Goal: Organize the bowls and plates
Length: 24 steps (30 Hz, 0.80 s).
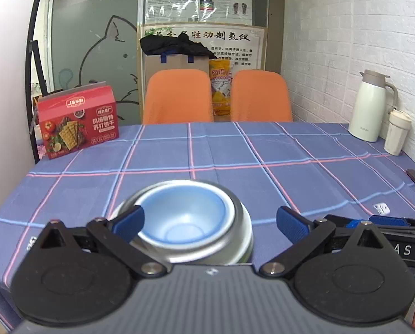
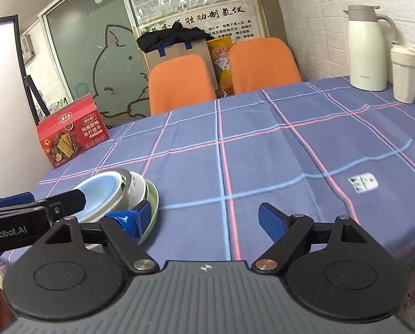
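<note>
Three dishes are sitting nested: steel bowl [image 2: 107,192], white bowl [image 2: 138,188], green plate [image 2: 151,206]. Both hand-held grippers, left [image 1: 209,222] and right [image 2: 204,218], are hanging spread; stacking is appearing nearly complete.

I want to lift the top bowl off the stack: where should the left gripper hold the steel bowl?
Pinch the steel bowl at its thin upturned rim, from above on the near side; the rounded wall is too wide, and the left gripper is already open there.

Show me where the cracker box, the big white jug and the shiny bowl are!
cracker box [image 1: 78,122], left wrist view, red front face.
jug [image 2: 367,53], right wrist view, white body.
bowl [image 1: 185,214], left wrist view, blue inside.
</note>
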Each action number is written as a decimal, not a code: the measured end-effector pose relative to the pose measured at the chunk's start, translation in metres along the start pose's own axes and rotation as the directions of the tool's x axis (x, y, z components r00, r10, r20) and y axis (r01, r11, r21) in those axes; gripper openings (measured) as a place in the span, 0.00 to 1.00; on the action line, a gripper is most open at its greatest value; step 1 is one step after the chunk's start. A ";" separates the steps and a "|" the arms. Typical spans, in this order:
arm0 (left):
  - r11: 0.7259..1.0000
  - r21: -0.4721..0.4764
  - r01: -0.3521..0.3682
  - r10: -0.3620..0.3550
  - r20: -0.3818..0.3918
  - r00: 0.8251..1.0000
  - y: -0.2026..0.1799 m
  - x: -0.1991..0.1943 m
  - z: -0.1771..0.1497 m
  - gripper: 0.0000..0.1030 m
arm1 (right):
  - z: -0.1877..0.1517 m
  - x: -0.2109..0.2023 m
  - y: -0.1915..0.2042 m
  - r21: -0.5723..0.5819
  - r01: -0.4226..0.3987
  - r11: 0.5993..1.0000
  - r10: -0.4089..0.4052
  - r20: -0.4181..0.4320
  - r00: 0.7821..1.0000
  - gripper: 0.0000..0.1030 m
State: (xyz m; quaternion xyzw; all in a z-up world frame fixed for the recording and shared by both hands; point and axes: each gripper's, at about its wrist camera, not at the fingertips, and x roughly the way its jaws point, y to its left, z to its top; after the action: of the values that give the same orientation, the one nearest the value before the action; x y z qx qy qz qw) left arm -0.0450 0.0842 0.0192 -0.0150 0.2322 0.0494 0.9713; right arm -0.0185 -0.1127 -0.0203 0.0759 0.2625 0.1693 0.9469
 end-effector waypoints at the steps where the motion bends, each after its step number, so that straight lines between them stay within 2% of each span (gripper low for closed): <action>1: 1.000 0.003 0.002 -0.002 -0.001 1.000 -0.002 -0.003 -0.005 0.96 | -0.005 -0.004 -0.002 0.006 0.004 1.000 -0.004 0.003 1.000 0.69; 8: 0.999 0.011 0.032 -0.032 -0.003 0.999 -0.013 -0.031 -0.042 0.96 | -0.041 -0.031 -0.011 0.044 0.011 0.999 -0.011 0.005 1.000 0.69; 12: 0.999 0.022 0.034 -0.034 0.028 0.999 -0.018 -0.055 -0.056 0.96 | -0.052 -0.057 -0.011 0.034 0.028 0.999 -0.030 0.049 0.998 0.70; 16: 0.999 0.025 0.045 -0.047 0.094 0.994 -0.020 -0.090 -0.063 0.96 | -0.059 -0.090 -0.004 -0.002 0.040 0.999 -0.039 0.120 0.992 0.70; 20: 0.997 0.033 0.071 -0.075 0.154 0.985 -0.018 -0.116 -0.067 0.97 | -0.060 -0.107 0.009 -0.089 0.082 0.993 -0.065 0.184 0.981 0.70; 22: 0.998 0.038 0.052 -0.058 0.159 0.986 -0.018 -0.116 -0.066 0.97 | -0.060 -0.104 0.011 -0.101 0.110 0.989 -0.088 0.197 0.976 0.70; 24: 0.999 0.030 0.036 -0.040 0.133 0.990 -0.018 -0.108 -0.063 0.97 | -0.061 -0.099 0.007 -0.098 0.112 0.989 -0.092 0.186 0.978 0.70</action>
State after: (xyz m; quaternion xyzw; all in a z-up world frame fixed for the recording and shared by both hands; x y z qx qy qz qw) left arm -0.1674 0.0533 0.0122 -0.0028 0.1671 0.0285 0.9855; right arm -0.1324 -0.1383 -0.0233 0.0263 0.1694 0.1268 0.9770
